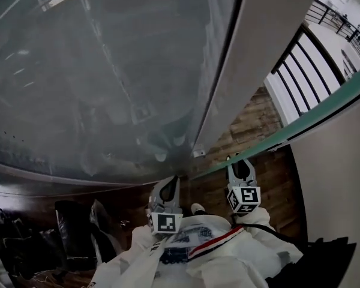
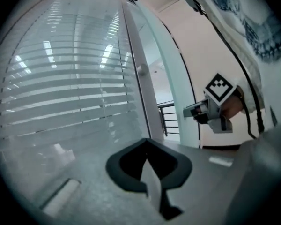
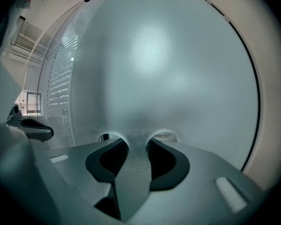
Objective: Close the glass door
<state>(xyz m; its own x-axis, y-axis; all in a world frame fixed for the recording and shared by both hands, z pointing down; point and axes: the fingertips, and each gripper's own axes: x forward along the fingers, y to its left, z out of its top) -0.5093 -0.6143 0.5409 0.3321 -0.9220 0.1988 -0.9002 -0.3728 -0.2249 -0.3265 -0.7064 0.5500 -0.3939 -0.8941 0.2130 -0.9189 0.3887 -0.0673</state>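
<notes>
Door (image 1: 333,161): ajar, right of the frame (image 1: 258,47).
Right tongs (image 3: 136,142): parted, empty, tips at its frosted glass.
Left tongs (image 2: 147,140): closed, empty.
Risk: tips skid on slick glass, leaving the door ajar.

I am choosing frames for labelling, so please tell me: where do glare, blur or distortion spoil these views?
Head view: dim, with reflections lying across the glass door. Left gripper view: fisheye bends the door frame; the blinds look bright, the left gripper soft. Right gripper view: frosted glass fills it, with one soft glare patch.
</notes>
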